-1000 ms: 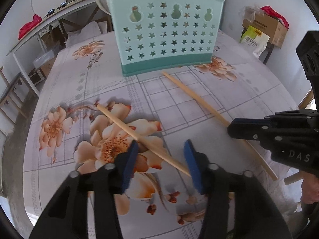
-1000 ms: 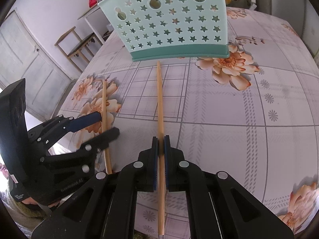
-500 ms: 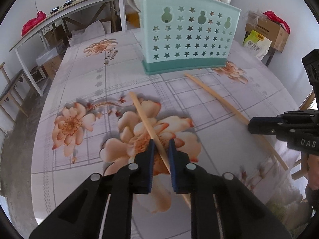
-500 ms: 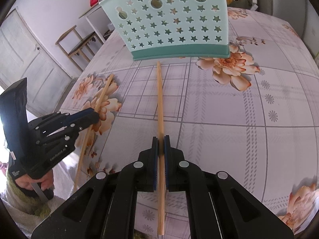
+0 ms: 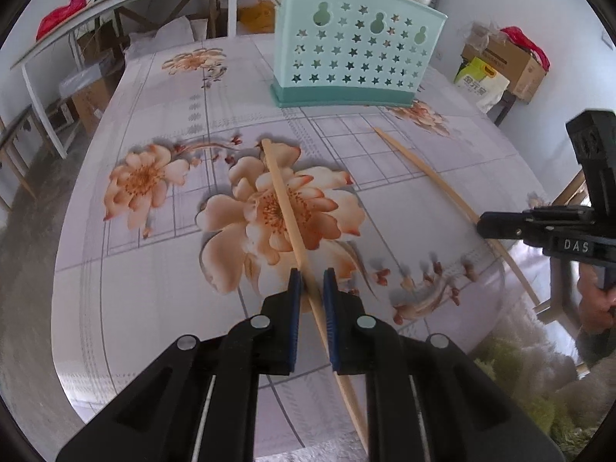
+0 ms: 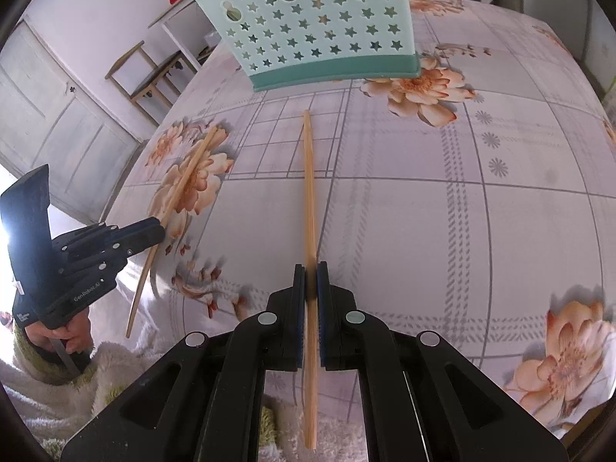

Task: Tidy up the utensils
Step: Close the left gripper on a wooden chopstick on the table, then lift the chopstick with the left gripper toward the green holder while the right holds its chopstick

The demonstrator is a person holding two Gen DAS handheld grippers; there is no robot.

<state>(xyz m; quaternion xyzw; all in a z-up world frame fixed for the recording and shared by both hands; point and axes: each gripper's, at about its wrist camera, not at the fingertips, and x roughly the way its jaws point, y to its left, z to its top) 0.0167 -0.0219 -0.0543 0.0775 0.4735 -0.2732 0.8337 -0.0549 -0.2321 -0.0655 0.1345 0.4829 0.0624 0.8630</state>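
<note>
Two wooden chopsticks are held, one in each claw. The left claw (image 5: 308, 281) has just been closing and is now clamped on the left chopstick (image 5: 287, 208), which crosses the pads at a slant; its far tip lies over the flowered cloth of the table (image 5: 154, 308). The right claw (image 6: 311, 281) is pressed together on the right chopstick (image 6: 309, 184), which runs straight forward between the pads toward the holder.

The step in hand is judged to be the lifting of both sticks for carrying to the holder. For a good result, each stick should be raised evenly, so that it is not turned in the pads. The slanted grip on the left stick may let it swing; a slow lift is advised. Each tip should be brought above the open top before it is lowered.

The mint-green utensil holder (image 5: 358, 50) with star-shaped holes stands upright at the far side of the table. Some wooden sticks and a pale rounded thing rise from its top; which compartment holds them cannot be told
</note>
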